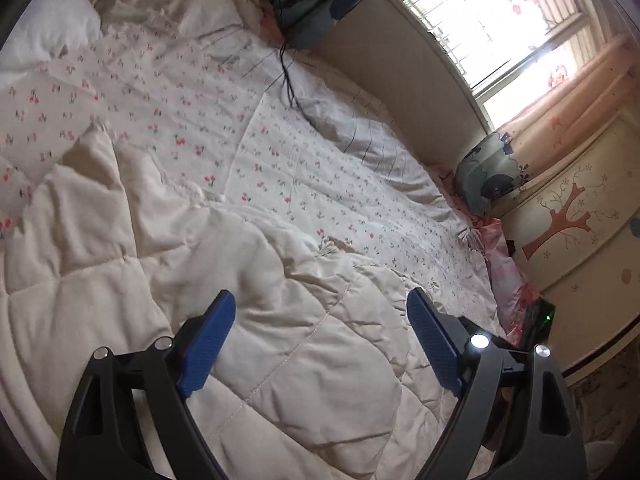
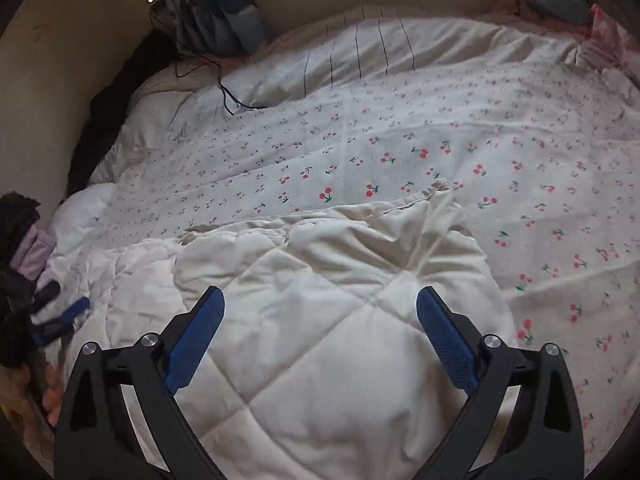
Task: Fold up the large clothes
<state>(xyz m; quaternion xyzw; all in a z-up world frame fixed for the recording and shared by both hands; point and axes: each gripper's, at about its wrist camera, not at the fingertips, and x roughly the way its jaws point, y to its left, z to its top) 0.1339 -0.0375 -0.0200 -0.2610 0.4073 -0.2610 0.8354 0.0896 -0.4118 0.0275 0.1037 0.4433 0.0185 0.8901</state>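
Daylight from a barred window [image 1: 492, 20] falls across a bed [image 1: 472, 240] that fills both wrist views, covered by a thin, creased cherry-print sheet [image 1: 168, 92] of white cloth with small red cherries. On the near part of the bed lies the cream quilt [image 1: 240, 312], a puffy, padded piece stitched into large squares, crumpled into soft ridges, with one corner turned up onto the printed sheet. A grey-striped pillow [image 1: 360, 136] sits toward the far edge of the bed beside the wall, with a thin black cable [image 1: 290, 76] trailing over it. A rounded blue-and-grey patterned cushion [image 1: 490, 180] rests at the bed's corner by a pink curtain [image 1: 568, 108] and a cream cabinet painted with a brown tree [image 1: 560, 224]. Dark clothing [image 2: 20, 272] is heaped at the bed's left edge in the right wrist view. The left claw [image 1: 322, 300] hangs over the quilt with its blue ribbed fingers spread wide, nothing between them. The right claw [image 2: 320, 300] is likewise parted and unloaded above the quilt's stitched squares.
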